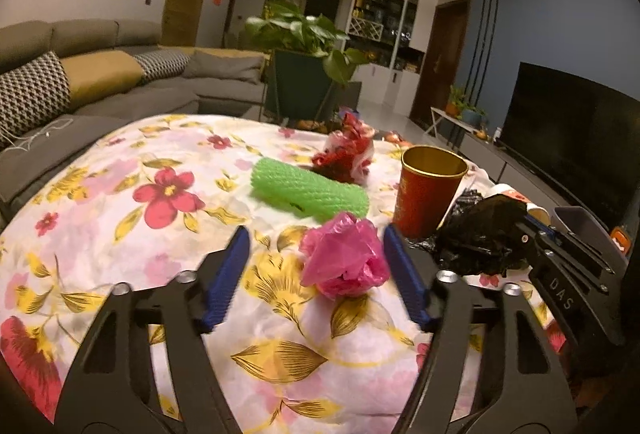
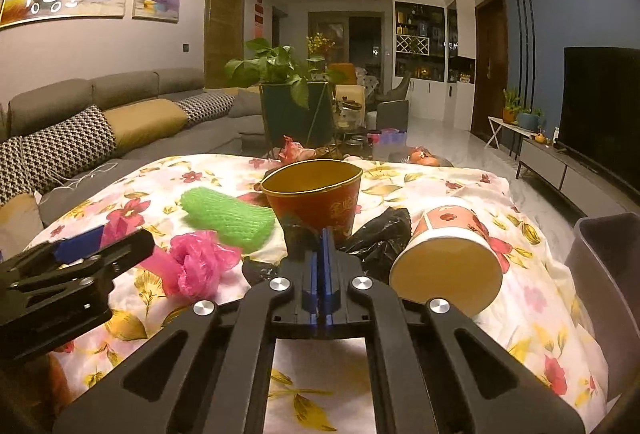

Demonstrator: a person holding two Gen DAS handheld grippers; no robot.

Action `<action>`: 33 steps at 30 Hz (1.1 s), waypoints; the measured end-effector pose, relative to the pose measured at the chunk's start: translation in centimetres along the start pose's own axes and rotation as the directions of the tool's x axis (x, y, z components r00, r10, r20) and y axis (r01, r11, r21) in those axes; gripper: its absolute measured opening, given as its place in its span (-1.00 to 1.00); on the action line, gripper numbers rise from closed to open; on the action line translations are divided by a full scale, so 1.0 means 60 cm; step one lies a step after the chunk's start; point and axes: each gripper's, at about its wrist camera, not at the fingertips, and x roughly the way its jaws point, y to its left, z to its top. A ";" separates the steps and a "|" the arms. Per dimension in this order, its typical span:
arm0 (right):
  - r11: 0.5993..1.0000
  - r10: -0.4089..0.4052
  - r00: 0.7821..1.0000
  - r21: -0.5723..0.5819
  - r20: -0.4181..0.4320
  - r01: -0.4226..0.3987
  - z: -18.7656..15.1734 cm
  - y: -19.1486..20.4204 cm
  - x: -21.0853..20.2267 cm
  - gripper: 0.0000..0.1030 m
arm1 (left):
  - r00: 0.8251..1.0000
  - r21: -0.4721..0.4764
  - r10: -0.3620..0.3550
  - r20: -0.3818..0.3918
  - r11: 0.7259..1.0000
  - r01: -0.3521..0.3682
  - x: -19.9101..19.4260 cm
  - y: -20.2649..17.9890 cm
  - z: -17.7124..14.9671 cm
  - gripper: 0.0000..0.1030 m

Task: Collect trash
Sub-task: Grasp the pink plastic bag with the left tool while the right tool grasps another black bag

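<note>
A crumpled pink plastic bag [image 1: 344, 254] lies on the flowered tablecloth [image 1: 120, 193] between the blue pads of my left gripper [image 1: 316, 234]. The right pad is at the bag's edge and the left pad stands well clear, so the jaws are open. My right gripper [image 2: 322, 234] is shut, its tips pinched into a black plastic bag [image 2: 380, 234] that bunches up around them [image 1: 480, 234]. An upright red paper cup [image 2: 316, 201] stands just behind. A green foam net sleeve [image 1: 308, 189] and a red crumpled wrapper [image 1: 348, 153] lie farther back.
A flowered paper cup [image 2: 448, 258] lies on its side to the right of my right gripper. A grey bin [image 2: 608, 274] stands off the table's right edge. A grey sofa [image 1: 120, 81] is at the left, a potted plant [image 1: 304, 33] behind the table, a TV [image 1: 576, 137] at the right.
</note>
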 end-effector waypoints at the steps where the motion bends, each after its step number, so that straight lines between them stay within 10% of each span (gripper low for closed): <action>1: 1.000 0.002 1.000 0.004 0.003 -0.002 0.000 -0.001 -0.004 -0.95 | 1.000 -0.002 -0.006 -0.004 1.000 0.006 0.000 0.000 0.000 0.00; 10: 0.999 0.024 0.999 0.042 0.045 -0.026 0.006 -0.011 -0.051 -0.97 | 0.998 0.014 -0.063 -0.025 0.998 0.064 -0.003 -0.008 -0.007 -0.80; 33: 0.995 -0.003 0.993 0.098 0.116 -0.008 -0.032 -0.058 -0.235 -0.99 | 0.997 0.010 -0.058 0.055 0.998 0.058 -0.134 -0.040 -0.040 -0.91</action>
